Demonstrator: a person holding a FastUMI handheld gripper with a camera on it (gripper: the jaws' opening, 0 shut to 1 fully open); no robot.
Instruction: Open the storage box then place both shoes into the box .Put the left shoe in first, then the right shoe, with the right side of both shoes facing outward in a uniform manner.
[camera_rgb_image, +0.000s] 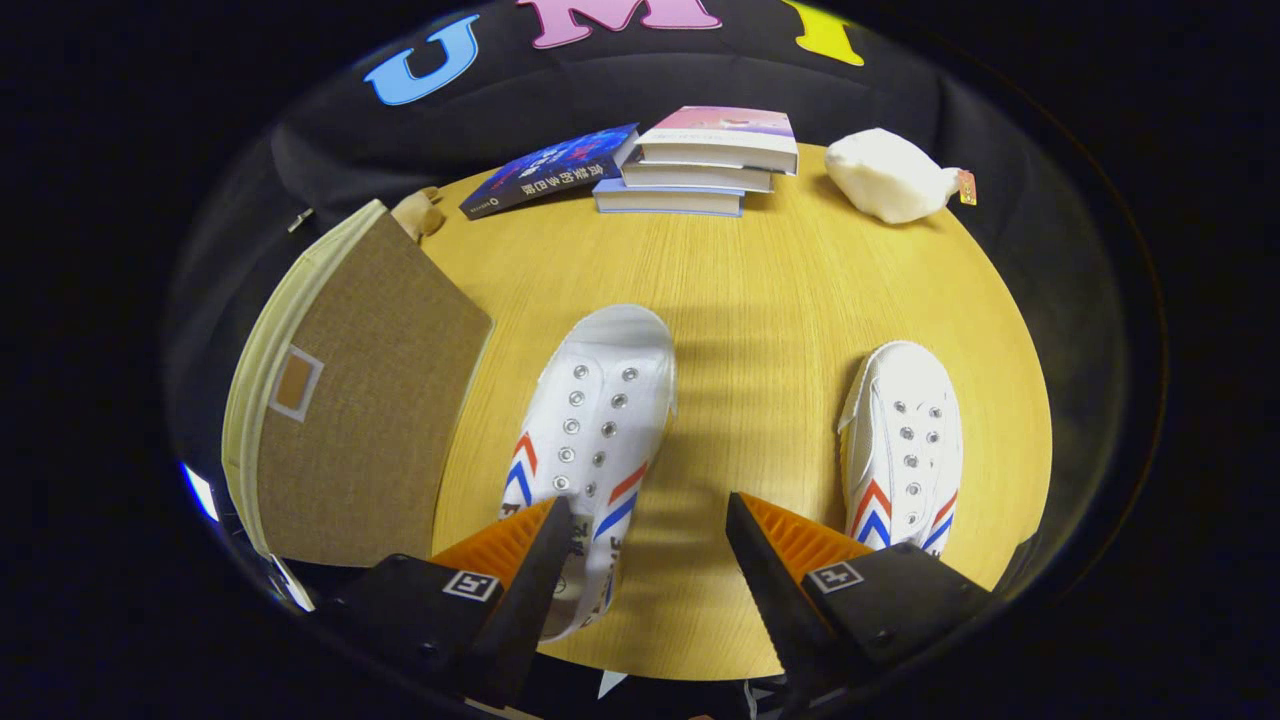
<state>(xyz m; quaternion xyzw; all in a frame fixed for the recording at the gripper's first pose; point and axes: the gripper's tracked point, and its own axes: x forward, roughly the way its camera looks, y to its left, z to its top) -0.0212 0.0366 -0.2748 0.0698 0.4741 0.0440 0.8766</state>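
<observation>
Gripper (648, 520) open above table, beside left shoe (596, 420).

Heel of the left shoe (590, 440) hidden behind a finger (520, 580), storage box (370, 400) lower corner cut off, book (548, 170) title too small to read

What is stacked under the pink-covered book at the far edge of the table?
Two more books lie under the pink-covered book, the lowest one bluish. Their covers are hidden; only page edges and spines show. The open claw hovers far from them, over the nearer shoe.
</observation>
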